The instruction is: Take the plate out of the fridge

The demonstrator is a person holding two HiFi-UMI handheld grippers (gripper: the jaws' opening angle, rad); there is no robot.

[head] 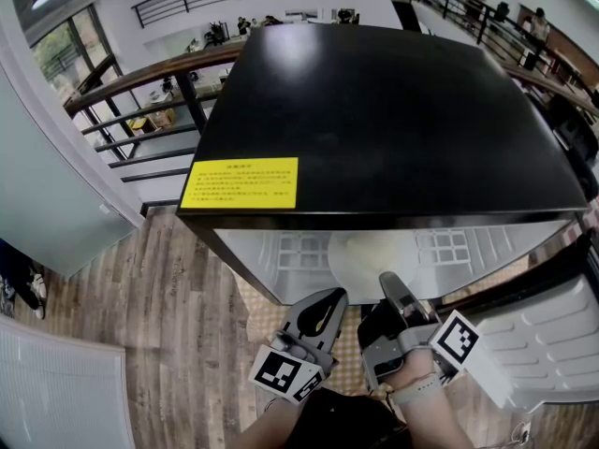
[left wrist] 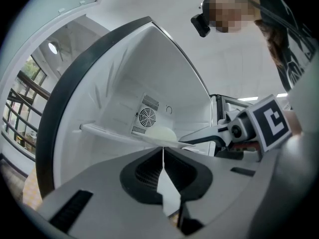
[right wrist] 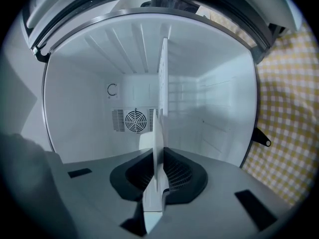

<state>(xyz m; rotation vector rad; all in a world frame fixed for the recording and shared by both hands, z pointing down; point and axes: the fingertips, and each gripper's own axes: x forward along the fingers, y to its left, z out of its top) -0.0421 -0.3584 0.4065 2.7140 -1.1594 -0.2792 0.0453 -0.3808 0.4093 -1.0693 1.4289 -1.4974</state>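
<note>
A pale round plate [head: 374,247] lies on the shelf [head: 292,249] inside the open fridge, under its black top [head: 393,120]. My right gripper [head: 389,284] reaches level into the fridge and is shut on the plate's near rim. In the right gripper view, which is rolled on its side, the plate [right wrist: 148,141] runs edge-on between the closed jaws of the right gripper [right wrist: 158,151]. My left gripper [head: 331,299] hangs just in front of the fridge opening, left of the right one, jaws together. The left gripper view shows the left gripper [left wrist: 163,152] shut, with the plate [left wrist: 160,133] and the right gripper [left wrist: 200,136] beyond it.
The fridge door [head: 552,335] stands open at the right. A fan vent [right wrist: 134,119] sits in the fridge's back wall. A yellow label [head: 241,183] is stuck on the black top. A checked mat [right wrist: 289,113] covers the wooden floor [head: 159,297] below. A railing [head: 140,82] runs behind.
</note>
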